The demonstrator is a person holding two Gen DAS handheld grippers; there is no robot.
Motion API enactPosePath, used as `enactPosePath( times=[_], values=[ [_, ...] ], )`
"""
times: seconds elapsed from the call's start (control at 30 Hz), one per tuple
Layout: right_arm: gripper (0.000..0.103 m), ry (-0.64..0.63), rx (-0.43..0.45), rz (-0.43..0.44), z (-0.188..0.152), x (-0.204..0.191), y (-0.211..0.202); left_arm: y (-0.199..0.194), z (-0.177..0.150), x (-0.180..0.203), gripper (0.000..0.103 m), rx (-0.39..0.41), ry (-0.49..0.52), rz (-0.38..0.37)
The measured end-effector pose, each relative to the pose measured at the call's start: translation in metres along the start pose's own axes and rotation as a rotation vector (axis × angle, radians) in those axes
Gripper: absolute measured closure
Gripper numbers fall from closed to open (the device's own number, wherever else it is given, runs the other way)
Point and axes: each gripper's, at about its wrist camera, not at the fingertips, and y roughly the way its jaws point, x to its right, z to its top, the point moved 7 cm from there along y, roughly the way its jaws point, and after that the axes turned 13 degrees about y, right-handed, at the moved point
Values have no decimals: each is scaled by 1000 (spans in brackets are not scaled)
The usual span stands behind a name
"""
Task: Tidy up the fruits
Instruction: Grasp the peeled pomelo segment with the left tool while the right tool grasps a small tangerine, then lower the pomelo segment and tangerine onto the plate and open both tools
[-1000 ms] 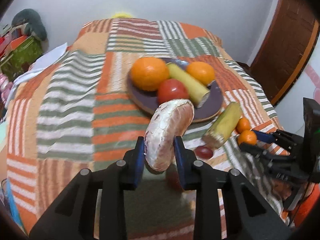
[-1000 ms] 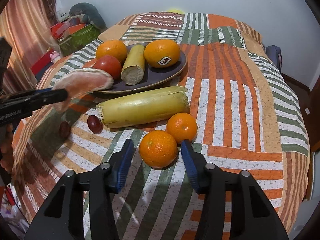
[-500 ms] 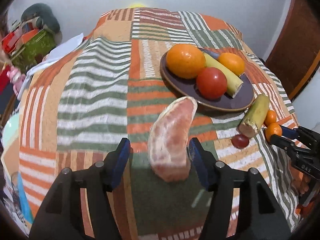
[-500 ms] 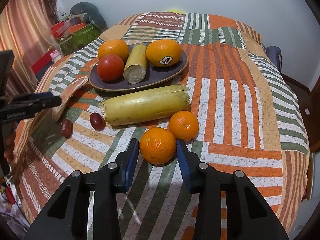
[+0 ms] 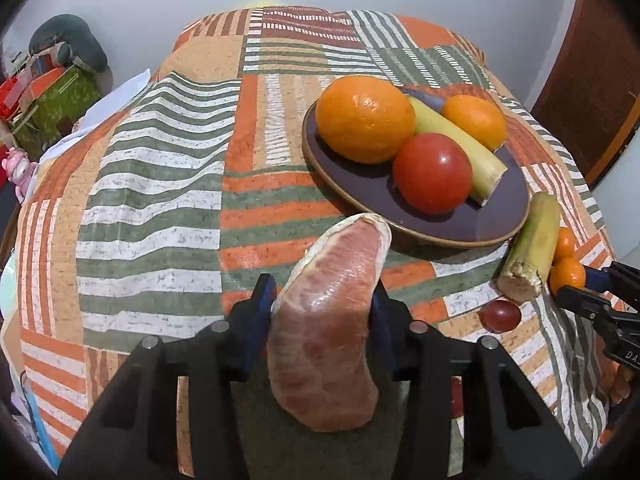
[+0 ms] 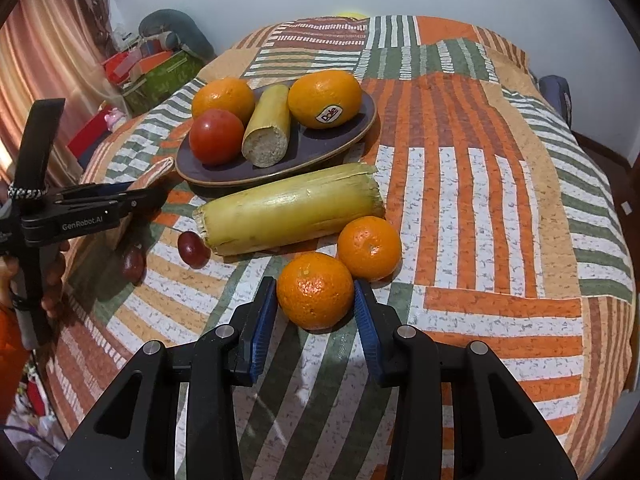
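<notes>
A pink pomelo wedge (image 5: 328, 328) lies on the striped bedspread between the pads of my left gripper (image 5: 322, 304), which stand close at its sides; contact is unclear. Its tip nears the dark plate (image 5: 460, 224), which holds two oranges, a tomato (image 5: 432, 174) and a short cane piece. My right gripper (image 6: 315, 300) has closed around a small mandarin (image 6: 314, 290) on the spread. A second mandarin (image 6: 370, 248), a long cane piece (image 6: 288, 210) and two grapes (image 6: 192, 244) lie beside it.
The bedspread (image 6: 480, 200) covers a bed with drop-offs at its edges. Boxes and a cushion (image 6: 160, 60) stand at the far left, a brown door (image 5: 600, 80) at the right. My left gripper also shows in the right wrist view (image 6: 132, 200).
The left gripper let the pomelo wedge down onto the spread, opened wide, then narrowed around it again. The right gripper's jaws closed in onto the near mandarin.
</notes>
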Motion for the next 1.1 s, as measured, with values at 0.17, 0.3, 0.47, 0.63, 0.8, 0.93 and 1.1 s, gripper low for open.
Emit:
enactPosePath(
  times=[0.17, 0.3, 0.47, 0.63, 0.8, 0.93, 1.1],
  values=[
    [68, -6, 30, -3, 1, -4, -10, -14, -2, -1, 60, 24, 0, 10],
    [68, -20, 77, -4, 13, -10, -24, -38, 5, 0, 60, 79, -5, 21],
    [68, -28, 133, 2, 33, -16, -38, -71, 24, 1, 60, 170, -6, 41],
    [68, -32, 189, 3, 56, -20, -46, -92, 46, 5, 60, 238, -1, 46],
    [68, -37, 229, 4, 76, -23, -47, -100, 67, 12, 60, 286, 31, 65],
    [68, -41, 246, 4, 88, -25, -46, -97, 81, 19, 60, 302, 58, 73],
    [68, -43, 249, 2, 98, -26, -37, -81, 91, 25, 60, 292, 74, 68]
  ],
)
